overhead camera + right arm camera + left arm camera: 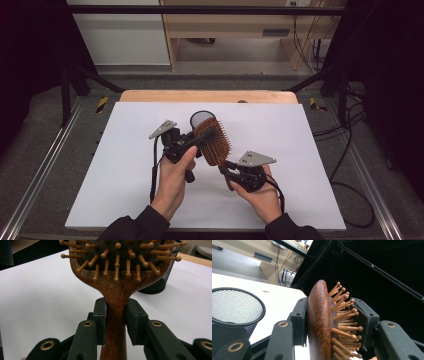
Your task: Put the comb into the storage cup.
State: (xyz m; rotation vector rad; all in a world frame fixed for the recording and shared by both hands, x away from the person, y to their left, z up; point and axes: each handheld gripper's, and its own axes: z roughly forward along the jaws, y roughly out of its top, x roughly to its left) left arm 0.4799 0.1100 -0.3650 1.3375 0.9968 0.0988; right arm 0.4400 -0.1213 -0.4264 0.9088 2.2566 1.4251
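A: Item one, surroundings. What is standing around the work?

B: One black mesh cup (201,119), sitting upright on the white table sheet (125,170) at centre frame of the high view, just behind the brush head. In the left gripper view the cup is filling the lower left corner, just beside the near jaw. Cables are lying on the floor at the right edge, and a wooden shelf unit is standing at the top of the frame.

A: Item two, the brush?

B: One wooden hairbrush (215,142), being held above the sheet at centre frame, pins facing right, handle pointing toward lower right.

A: Grippers, counted?

B: Two. The left gripper (205,136) is clenching the brush head, one jaw pressing on the smooth back, the other sitting against the pins. The right gripper (226,167) is grasping the handle, both jaws pressing its neck just below the head.

A: Anything in the way?

B: The brush head is partly covering the cup.
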